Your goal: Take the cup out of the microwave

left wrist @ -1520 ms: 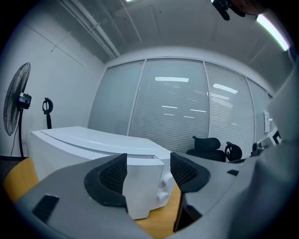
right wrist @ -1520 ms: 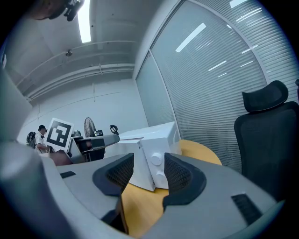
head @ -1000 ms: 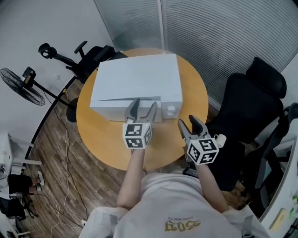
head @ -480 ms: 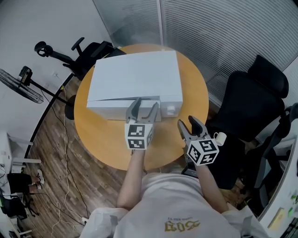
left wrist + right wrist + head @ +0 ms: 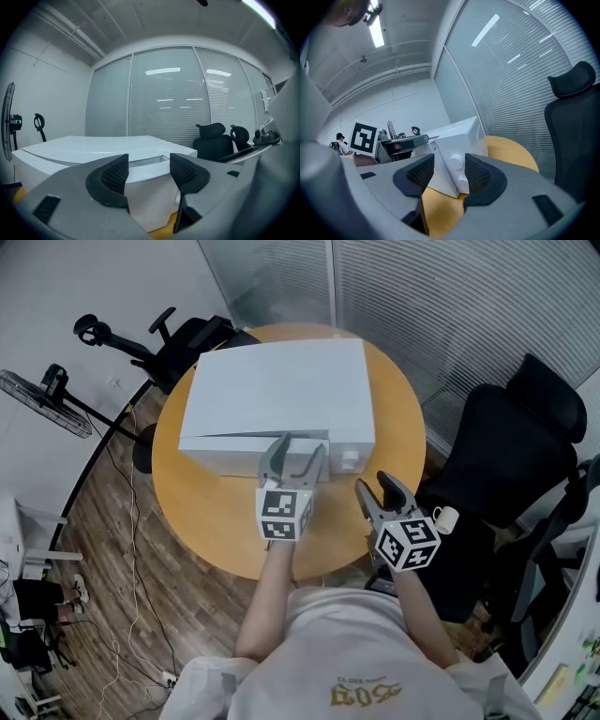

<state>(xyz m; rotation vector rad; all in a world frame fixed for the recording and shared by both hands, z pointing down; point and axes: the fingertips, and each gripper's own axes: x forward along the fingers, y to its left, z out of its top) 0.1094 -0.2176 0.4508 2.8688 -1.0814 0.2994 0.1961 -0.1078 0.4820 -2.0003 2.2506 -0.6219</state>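
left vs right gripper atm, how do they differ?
Place: the left gripper is at the microwave front. The right gripper hangs back over the table edge, off the microwave's right corner.
Aim: the left gripper faces the microwave's top front edge; the right gripper faces its knobs.
Jaws: the left gripper's have just been closing somewhat, with that edge lined up between them, ungripped. The right gripper's have nothing near.
Shared: both open, both empty.

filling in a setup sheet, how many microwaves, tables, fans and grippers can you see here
microwave: 1
round table: 1
standing fan: 1
grippers: 2 (left gripper, jaws just been closing, nothing between them; right gripper, open)
total: 5
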